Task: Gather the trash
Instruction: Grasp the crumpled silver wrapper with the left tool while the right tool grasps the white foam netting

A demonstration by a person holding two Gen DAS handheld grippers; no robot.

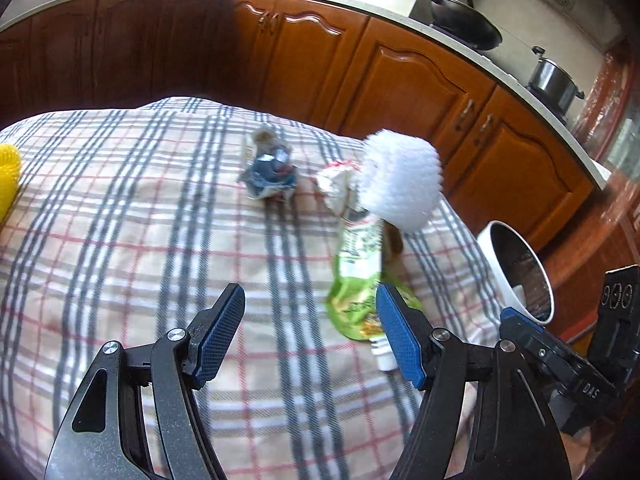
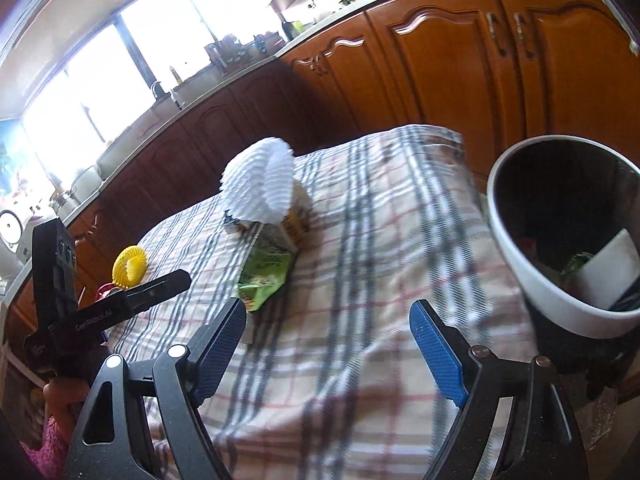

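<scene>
On the plaid cloth [image 1: 120,220] lie a green pouch [image 1: 356,276] with a white spout, a white foam net [image 1: 400,180], a crumpled cream wrapper [image 1: 336,180] and a crumpled blue wrapper [image 1: 268,172]. My left gripper [image 1: 310,332] is open and empty, its right finger just in front of the pouch's lower end. In the right wrist view my right gripper [image 2: 328,340] is open over bare cloth [image 2: 360,240], with the green pouch [image 2: 266,276] ahead to its left and the foam net [image 2: 260,188] beyond. The white bin [image 2: 508,240] stands at the right with scraps inside.
The bin [image 1: 516,268] sits off the cloth's right edge. A yellow foam net [image 2: 130,266] lies at the far left of the cloth. Brown kitchen cabinets [image 1: 400,72] run behind, with a wok [image 1: 464,20] and a pot [image 1: 554,78] on the counter.
</scene>
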